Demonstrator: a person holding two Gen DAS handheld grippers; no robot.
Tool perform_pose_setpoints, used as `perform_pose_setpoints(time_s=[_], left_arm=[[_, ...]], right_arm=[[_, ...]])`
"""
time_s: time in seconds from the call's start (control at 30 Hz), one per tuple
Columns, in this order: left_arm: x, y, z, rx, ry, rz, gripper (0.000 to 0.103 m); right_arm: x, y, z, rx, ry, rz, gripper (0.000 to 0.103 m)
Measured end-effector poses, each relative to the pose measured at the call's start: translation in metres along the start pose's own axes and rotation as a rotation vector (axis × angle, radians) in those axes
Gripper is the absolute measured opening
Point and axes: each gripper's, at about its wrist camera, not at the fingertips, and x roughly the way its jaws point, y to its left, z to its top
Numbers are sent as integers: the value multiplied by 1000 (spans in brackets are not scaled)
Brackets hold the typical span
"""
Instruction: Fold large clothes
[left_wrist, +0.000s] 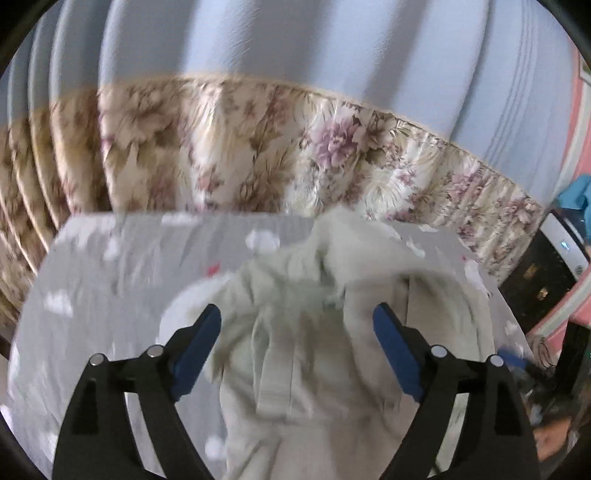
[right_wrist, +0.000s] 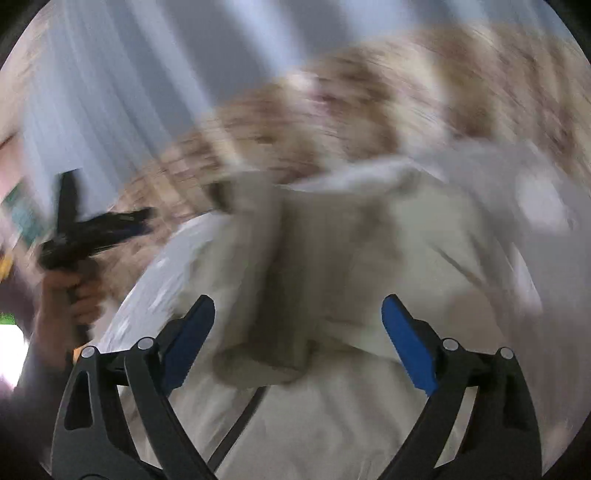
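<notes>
**Fold barely begun**

Grey cloud-print sheet (left_wrist: 92, 280) serves as the surface, with curtains (left_wrist: 258, 44) behind. Cream garment (left_wrist: 314, 332) is seen bunched and creased on it, unfolded. Left gripper (left_wrist: 297, 321) and right gripper (right_wrist: 298, 308) are held wide open above it, nothing grasped. Right view is blurred; a sleeve is possibly raised. Spreading and all folds are judged outstanding.

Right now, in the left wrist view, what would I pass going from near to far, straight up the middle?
Left gripper, open → crumpled cream garment → grey cloud-print sheet → floral curtain → pale blue curtain.
</notes>
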Motion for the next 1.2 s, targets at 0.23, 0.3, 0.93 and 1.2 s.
perform_pose_setpoints(time_s=[0.23,0.3,0.93,1.2], left_arm=[[47,-62,61,100,24,18,90],[63,-80,65,127,50,-2,90],[83,25,-33,267,297,176,42],[42,14,7,76,98,-11,5]], right_arm=[[29,33,-19,-156,42,-297,63],[49,37,-21,-140,72,-305,62],[90,57,-11,-59,142,-158,8],[30,67,99,-256,-112,-310,8]])
